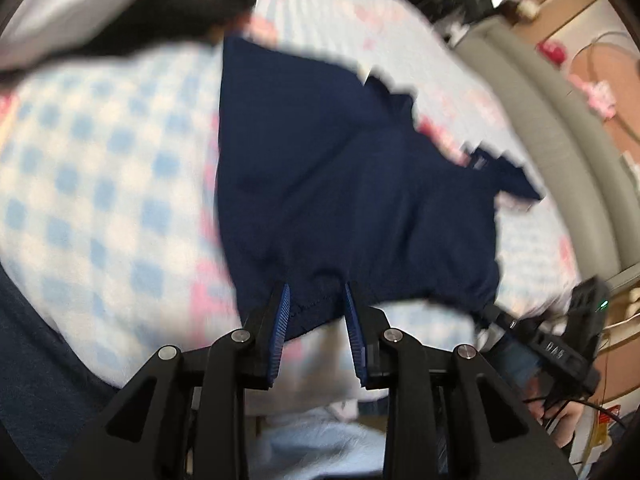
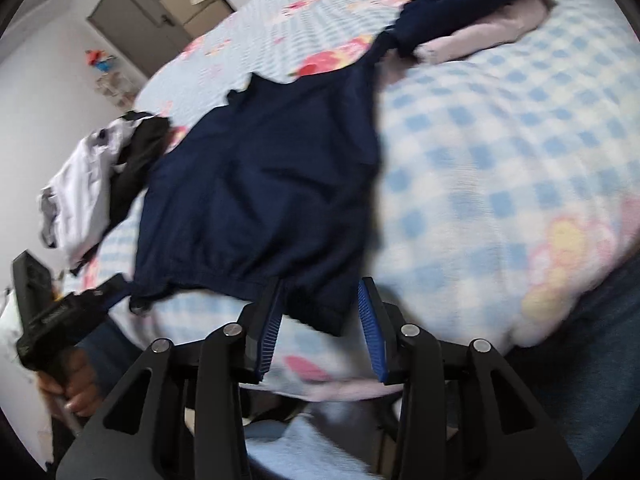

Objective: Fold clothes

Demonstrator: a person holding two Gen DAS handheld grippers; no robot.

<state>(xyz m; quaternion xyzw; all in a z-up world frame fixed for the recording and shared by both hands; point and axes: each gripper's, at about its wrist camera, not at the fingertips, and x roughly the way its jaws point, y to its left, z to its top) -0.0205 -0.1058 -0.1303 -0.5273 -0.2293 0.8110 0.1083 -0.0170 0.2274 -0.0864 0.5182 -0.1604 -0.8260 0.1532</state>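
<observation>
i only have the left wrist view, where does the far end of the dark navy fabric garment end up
Observer: The dark navy garment narrows to a strip that runs up the blue-and-white checked bedcover to a heap of navy and pale pink clothes.
Operator: is the right gripper actually on the hem
Observer: Yes. The right gripper straddles one corner of the hem, with cloth bunched between its blue pads.
Operator: anything beyond the bed on that side
Observer: A grey door stands in the white wall.

White letters "DAS" on the right tool [image 1: 560, 354]
</observation>
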